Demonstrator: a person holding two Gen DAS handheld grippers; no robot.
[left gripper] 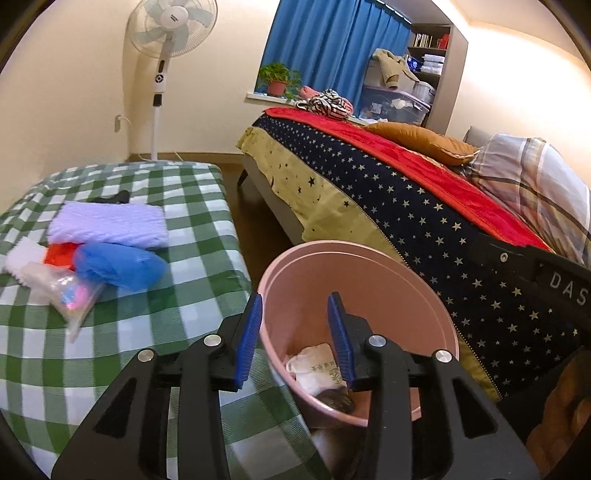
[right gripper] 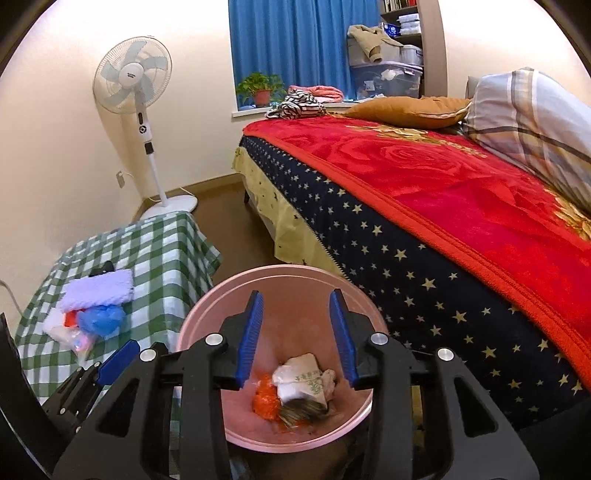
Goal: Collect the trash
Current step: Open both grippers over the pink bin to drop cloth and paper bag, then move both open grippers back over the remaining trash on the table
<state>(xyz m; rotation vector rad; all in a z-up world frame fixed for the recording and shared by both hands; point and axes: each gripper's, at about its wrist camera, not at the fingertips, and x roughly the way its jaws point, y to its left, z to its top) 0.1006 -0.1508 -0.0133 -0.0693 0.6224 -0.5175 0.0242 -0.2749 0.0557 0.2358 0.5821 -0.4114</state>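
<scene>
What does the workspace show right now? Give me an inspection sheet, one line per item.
Surface: green checked tablecloth on a low table.
Job's things: pink bin holds white wrapper, orange scrap, dark scrap.
Clutter: purple towel, blue bag, clear packet on the cloth.
Grippers: left gripper and right gripper open, empty, over the bin.
Cables: fan cord at wall socket.
Surroundings: fan, bed, blue curtain.

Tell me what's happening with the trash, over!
Left hand-held gripper and right hand-held gripper open, empty, over round pink plastic bin. Crumpled paper inside. Blue plastic bag waits on green checked tablecloth. Nothing blocking.
</scene>
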